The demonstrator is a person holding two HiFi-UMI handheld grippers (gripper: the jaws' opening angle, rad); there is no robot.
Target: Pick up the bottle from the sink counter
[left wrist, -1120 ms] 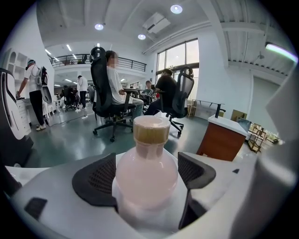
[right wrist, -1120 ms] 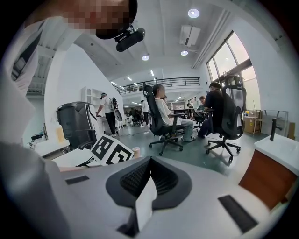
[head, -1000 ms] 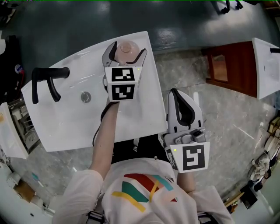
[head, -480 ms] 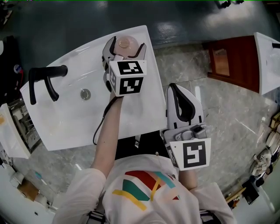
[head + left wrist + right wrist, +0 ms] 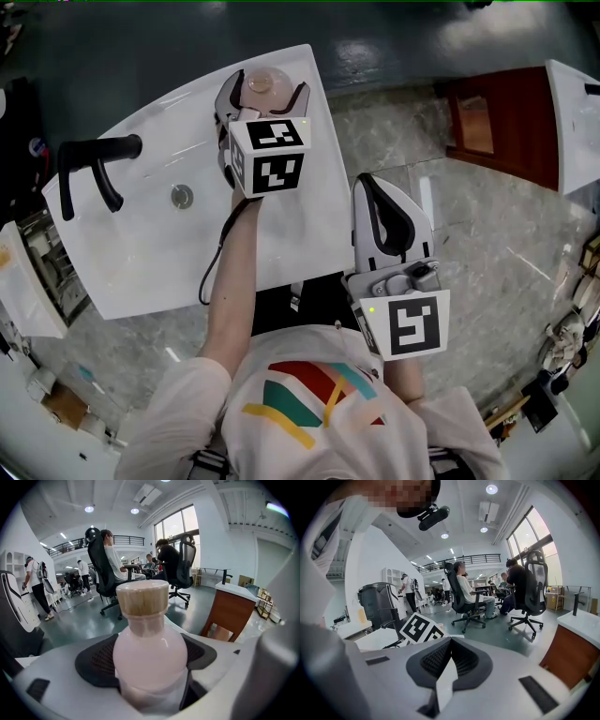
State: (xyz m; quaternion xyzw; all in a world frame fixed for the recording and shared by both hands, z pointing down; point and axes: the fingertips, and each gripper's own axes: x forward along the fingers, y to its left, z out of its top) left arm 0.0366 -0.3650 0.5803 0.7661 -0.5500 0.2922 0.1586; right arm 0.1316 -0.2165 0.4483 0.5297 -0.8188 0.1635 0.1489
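Your left gripper (image 5: 268, 91) is clamped on the bottle (image 5: 265, 82) in the upper middle of the head view, over the far right corner of the white sink counter (image 5: 141, 244). In the left gripper view, the dark ribbed pads (image 5: 96, 660) press on both sides of the bottle's rounded, pale pink body. The bottle stands upright between them, and its light wood-coloured cap (image 5: 142, 597) sits at the centre of that frame. No view shows whether the bottle's base touches the counter.

In the head view, the left gripper's marker cube (image 5: 267, 155) sits just below the jaws, and your bare forearm (image 5: 230, 281) runs from it toward the lower middle of the frame. A black faucet (image 5: 89, 169) stands at the left side of the counter. The round drain (image 5: 182, 196) lies between the faucet and your left gripper, well apart from the bottle.

Your right gripper (image 5: 373, 187) hangs right of centre, off the counter's right edge and over the pale marbled floor (image 5: 487, 253). Its jaws are together with nothing between them. In the right gripper view the two dark pads meet in a closed seam, and the left gripper's marker cube shows just left of centre.

A reddish-brown wooden cabinet (image 5: 487, 127) stands at the upper right of the head view. Behind the bottle in the left gripper view, people sit on black office chairs (image 5: 101, 569).
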